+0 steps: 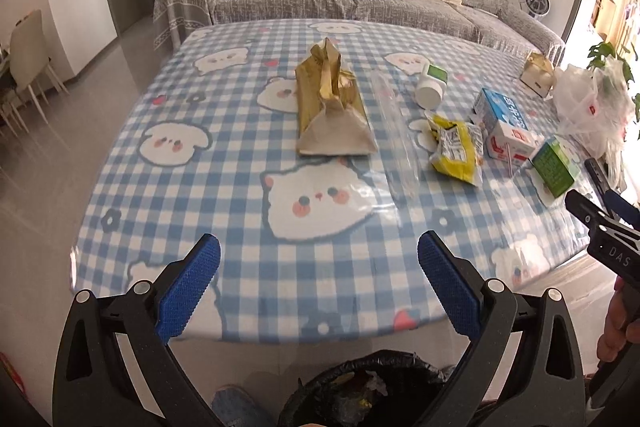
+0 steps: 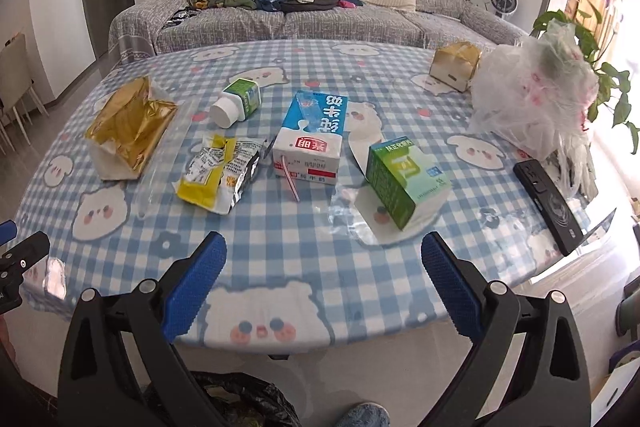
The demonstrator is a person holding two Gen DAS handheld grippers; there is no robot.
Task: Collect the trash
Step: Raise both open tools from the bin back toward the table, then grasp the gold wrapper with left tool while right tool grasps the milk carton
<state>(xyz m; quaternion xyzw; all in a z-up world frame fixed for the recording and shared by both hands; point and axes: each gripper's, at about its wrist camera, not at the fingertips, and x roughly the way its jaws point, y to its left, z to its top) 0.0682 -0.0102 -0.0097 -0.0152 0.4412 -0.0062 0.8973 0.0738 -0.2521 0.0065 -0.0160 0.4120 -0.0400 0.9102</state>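
I have both grippers held at the near edge of the tabletop (image 2: 304, 259), above the black-lined trash bin (image 1: 372, 387). My left gripper (image 1: 319, 283) has its jaws spread wide and holds nothing; my right gripper (image 2: 324, 285) is likewise wide apart and empty.

The trash lies ahead on the checked cloth. Nearest my right gripper is the green carton (image 2: 404, 183), ahead and slightly to the right, on its side with its long axis running away and leftward. The blue milk carton (image 2: 310, 137) with its straw lies just left of it, long axis pointing almost straight away. The yellow wrapper (image 2: 218, 175) and white bottle (image 2: 236, 103) lie further left.

The gold paper bag (image 1: 334, 103) lies straight ahead of my left gripper, well apart, long axis pointing away. I judge the right gripper nearer to any piece, the green carton first.
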